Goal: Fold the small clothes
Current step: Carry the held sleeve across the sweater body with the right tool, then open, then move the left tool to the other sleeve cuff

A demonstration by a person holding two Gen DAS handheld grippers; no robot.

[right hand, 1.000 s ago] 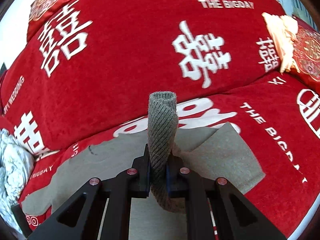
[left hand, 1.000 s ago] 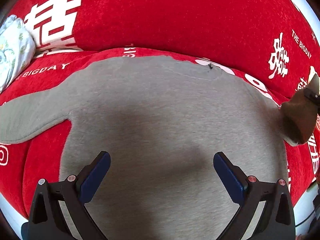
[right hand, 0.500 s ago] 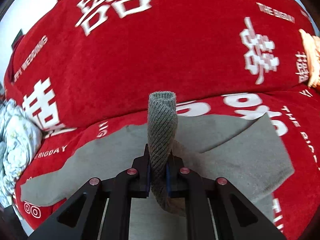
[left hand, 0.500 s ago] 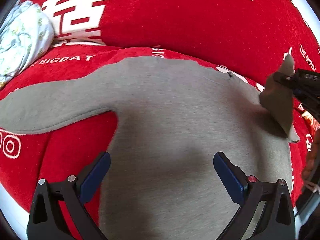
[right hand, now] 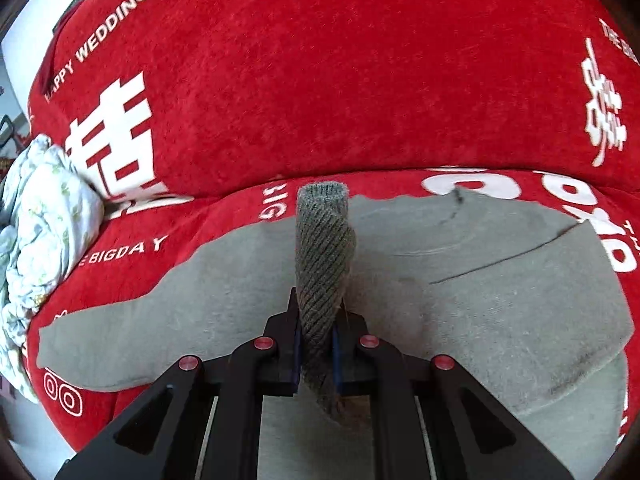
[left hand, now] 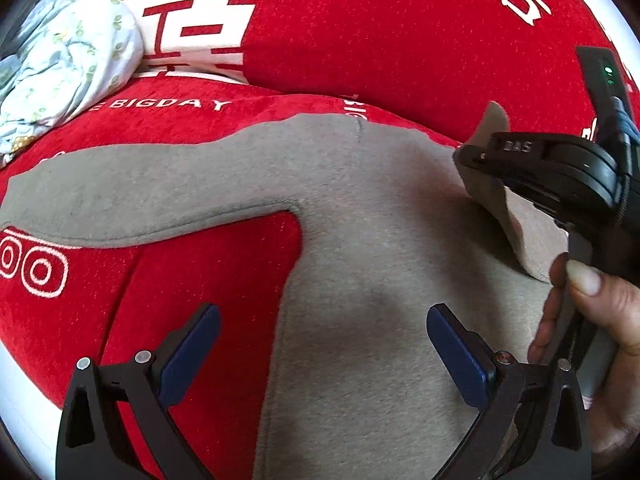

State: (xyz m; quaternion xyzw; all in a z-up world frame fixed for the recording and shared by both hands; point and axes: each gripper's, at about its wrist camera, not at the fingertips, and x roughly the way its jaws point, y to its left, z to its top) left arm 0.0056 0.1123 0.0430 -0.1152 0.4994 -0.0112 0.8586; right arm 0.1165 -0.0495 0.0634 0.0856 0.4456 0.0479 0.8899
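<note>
Your right gripper [right hand: 316, 344] is clamped on the ribbed cuff [right hand: 322, 256] of the soft grey fleece sweater [left hand: 360, 240] spread across mid-frame on the red printed sofa cover [left hand: 360, 40]. Limp and light, it drapes; grip seams. Your left gripper [left hand: 320, 352] gapes, empty.

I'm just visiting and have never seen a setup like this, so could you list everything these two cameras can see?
grey sweater: one, grey, spread flat on the red cover; one sleeve lies out flat, the other is folded over the body.
ribbed cuff: one, darker grey, clamped upright in the right gripper.
red cover: one, red with white lettering, over the seat and backrest.
floral cloth: one, pale blue-white, bunched at the cover's far edge.
left gripper: one, black with blue pads, open above the sweater.
right gripper: one, black, shut on the cuff.
hand: one, holding the right gripper.
</note>
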